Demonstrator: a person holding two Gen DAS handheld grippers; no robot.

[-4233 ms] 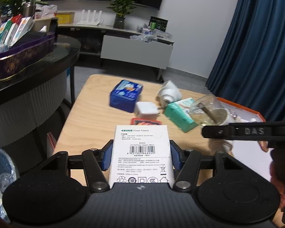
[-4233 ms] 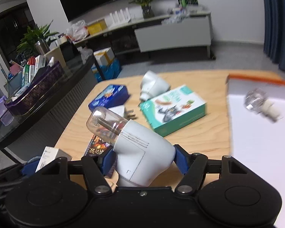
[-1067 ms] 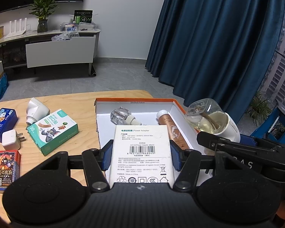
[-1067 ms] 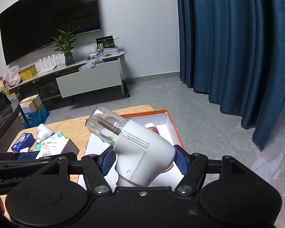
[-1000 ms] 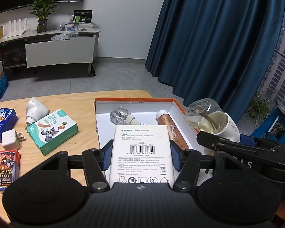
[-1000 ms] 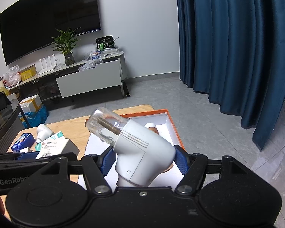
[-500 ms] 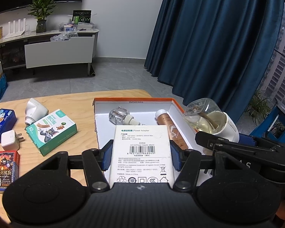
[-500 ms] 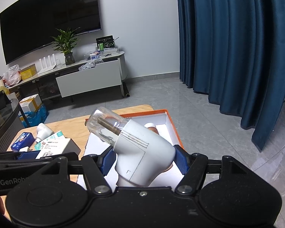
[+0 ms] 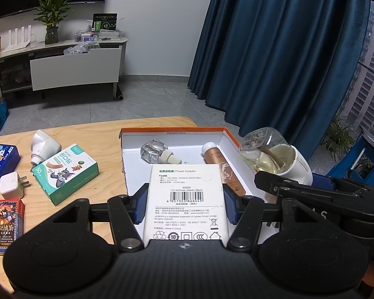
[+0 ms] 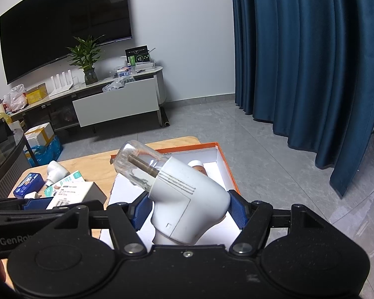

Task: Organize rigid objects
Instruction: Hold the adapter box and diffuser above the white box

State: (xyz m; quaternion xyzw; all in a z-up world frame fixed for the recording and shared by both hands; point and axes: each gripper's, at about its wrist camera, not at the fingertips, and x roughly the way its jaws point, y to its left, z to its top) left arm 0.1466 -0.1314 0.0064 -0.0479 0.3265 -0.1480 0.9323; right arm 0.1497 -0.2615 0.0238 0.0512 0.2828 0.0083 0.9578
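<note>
My left gripper [image 9: 185, 205] is shut on a white power adapter box [image 9: 185, 196] and holds it above the near part of an orange-rimmed open box [image 9: 173, 130] on the wooden table. My right gripper [image 10: 188, 210] is shut on a white plug-in device with a clear liquid bottle [image 10: 184, 196], also over that box [image 10: 220, 159]; it shows at the right of the left wrist view [image 9: 274, 157]. Inside the box lie a clear glass bottle [image 9: 158, 152] and a tan tube [image 9: 220, 165].
Left of the box on the table [image 9: 94, 134] lie a green plaster box [image 9: 64, 174], a white plug-in device [image 9: 43, 147], a blue tin [image 9: 1, 162], a white charger [image 9: 11, 185] and a red card pack [image 9: 6, 223]. Blue curtains hang behind.
Over the last second both grippers have barely moved, drifting slightly over the orange box. Four seconds ago they were over the cluttered left part of the table.
</note>
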